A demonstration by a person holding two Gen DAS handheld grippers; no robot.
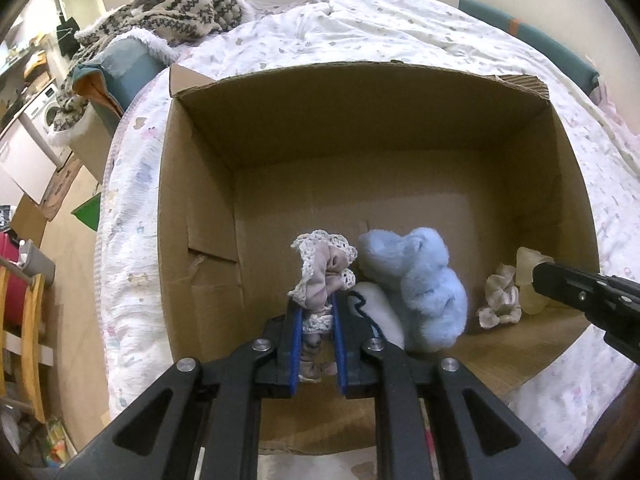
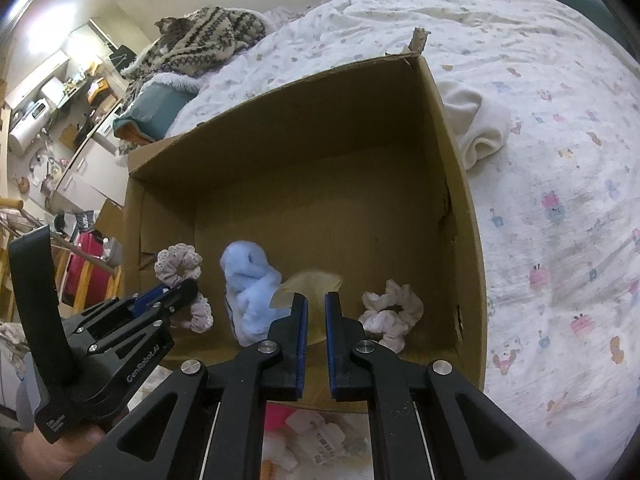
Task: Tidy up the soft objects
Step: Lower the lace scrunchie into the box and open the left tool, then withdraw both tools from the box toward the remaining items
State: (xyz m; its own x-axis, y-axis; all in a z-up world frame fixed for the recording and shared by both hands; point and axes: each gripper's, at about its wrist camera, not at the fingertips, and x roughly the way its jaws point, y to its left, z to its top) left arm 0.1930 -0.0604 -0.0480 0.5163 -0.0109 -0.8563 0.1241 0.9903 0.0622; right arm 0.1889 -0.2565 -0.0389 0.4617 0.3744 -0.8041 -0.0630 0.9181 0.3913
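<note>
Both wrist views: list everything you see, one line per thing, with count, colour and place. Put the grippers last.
cardboard box: one, brown, open-topped, on the bed.
lace-trimmed scrunchie: one, pale pink, over the box floor, clamped by the left gripper.
fluffy item: one, light blue, inside the box, middle.
translucent soft piece: one, yellowish, gripped by the right gripper.
pale scrunchie: one, whitish pink, box floor, right side.
folded cloth: one, cream, on the bed outside the box.
patterned knit: one, brown and cream, far end of the bed.
bedspread: one, white, printed.
left gripper: black, blue pads, shut.
right gripper: black, blue pads, shut.
</note>
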